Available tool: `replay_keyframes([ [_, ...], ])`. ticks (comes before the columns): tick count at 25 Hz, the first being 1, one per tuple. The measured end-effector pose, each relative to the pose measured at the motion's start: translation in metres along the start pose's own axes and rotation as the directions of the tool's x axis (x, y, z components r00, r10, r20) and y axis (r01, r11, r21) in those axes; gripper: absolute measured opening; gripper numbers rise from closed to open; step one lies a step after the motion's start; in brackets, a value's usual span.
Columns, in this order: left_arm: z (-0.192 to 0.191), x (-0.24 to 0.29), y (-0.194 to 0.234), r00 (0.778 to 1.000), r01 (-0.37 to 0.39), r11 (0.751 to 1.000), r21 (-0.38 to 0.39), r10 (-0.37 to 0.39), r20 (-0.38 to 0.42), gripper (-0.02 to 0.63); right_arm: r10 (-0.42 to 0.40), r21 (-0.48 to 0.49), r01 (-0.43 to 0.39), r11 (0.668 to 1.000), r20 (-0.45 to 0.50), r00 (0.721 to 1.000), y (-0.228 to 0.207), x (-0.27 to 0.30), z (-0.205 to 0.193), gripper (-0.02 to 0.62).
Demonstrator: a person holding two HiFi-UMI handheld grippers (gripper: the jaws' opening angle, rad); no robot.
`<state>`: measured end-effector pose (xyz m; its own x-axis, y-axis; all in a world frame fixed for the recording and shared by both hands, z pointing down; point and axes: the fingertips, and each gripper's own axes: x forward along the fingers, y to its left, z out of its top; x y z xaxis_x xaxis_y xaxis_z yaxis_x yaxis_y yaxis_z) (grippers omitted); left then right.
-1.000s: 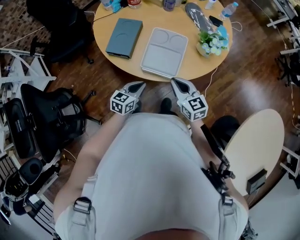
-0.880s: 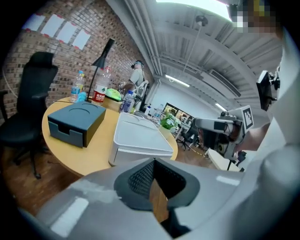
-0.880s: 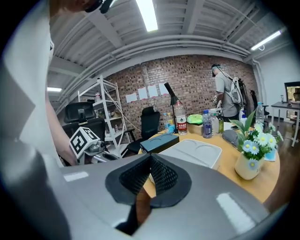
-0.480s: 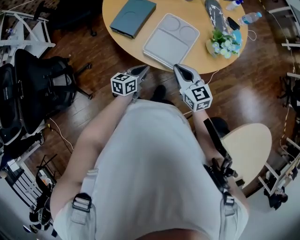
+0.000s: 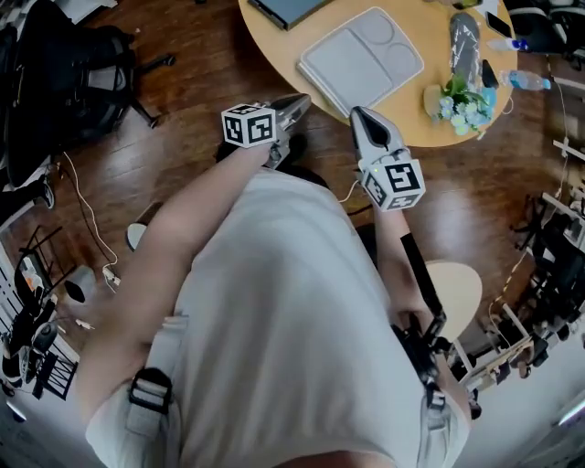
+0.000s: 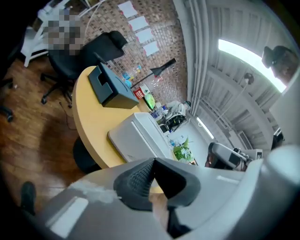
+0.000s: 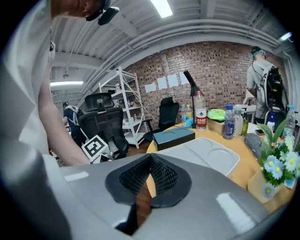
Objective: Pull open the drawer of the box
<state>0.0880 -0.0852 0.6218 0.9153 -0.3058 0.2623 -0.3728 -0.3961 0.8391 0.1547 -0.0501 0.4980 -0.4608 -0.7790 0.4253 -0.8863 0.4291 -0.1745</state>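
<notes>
The box (image 5: 288, 9), dark teal and flat, lies on the far side of the round wooden table (image 5: 430, 132); the head view cuts it off at the top edge. It also shows in the left gripper view (image 6: 110, 86) and the right gripper view (image 7: 173, 137). I cannot make out its drawer. My left gripper (image 5: 297, 102) is shut and empty, hanging over the floor just short of the table's near edge. My right gripper (image 5: 361, 116) is shut and empty too, its tips at the table's rim near a grey tray (image 5: 361, 59). Both grippers are well short of the box.
The grey tray (image 7: 206, 157) lies between the grippers and the box. A pot of flowers (image 5: 460, 101) and several bottles (image 7: 200, 112) stand on the table. Black office chairs (image 5: 55, 64) are at the left, a small round table (image 5: 454, 288) at the right, and a person (image 7: 262, 79) beyond the table.
The table and box have slid up and to the right in the head view. Both grippers stay shut, side by side before the table's edge.
</notes>
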Motion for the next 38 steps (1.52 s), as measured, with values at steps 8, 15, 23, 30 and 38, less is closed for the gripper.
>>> replay_keyframes([
  [8,-0.003,0.011,0.004,0.993,0.076,0.983,-0.168,-0.059,0.107,0.133,0.050,-0.012,-0.051,0.999,-0.032,0.998,0.009,0.009,0.007,0.006],
  [15,-0.004,0.027,0.004,0.980,0.176,0.945,-0.276,-0.143,0.136,0.253,0.049,-0.017,-0.050,0.999,-0.065,0.997,0.006,0.000,-0.001,0.006],
  [23,0.005,0.040,-0.004,0.960,0.267,0.924,-0.275,-0.229,0.160,0.253,0.026,-0.020,-0.028,0.999,-0.080,0.996,0.001,-0.014,-0.008,0.008],
  [30,0.009,0.038,0.002,0.945,0.307,0.903,-0.302,-0.253,0.206,0.192,0.009,-0.017,-0.011,1.000,-0.080,0.997,0.000,-0.021,-0.012,0.006],
  [38,0.006,0.036,0.001,0.943,0.314,0.884,-0.346,-0.248,0.222,0.173,0.003,-0.007,-0.004,1.000,-0.065,0.998,0.000,-0.028,-0.016,0.008],
])
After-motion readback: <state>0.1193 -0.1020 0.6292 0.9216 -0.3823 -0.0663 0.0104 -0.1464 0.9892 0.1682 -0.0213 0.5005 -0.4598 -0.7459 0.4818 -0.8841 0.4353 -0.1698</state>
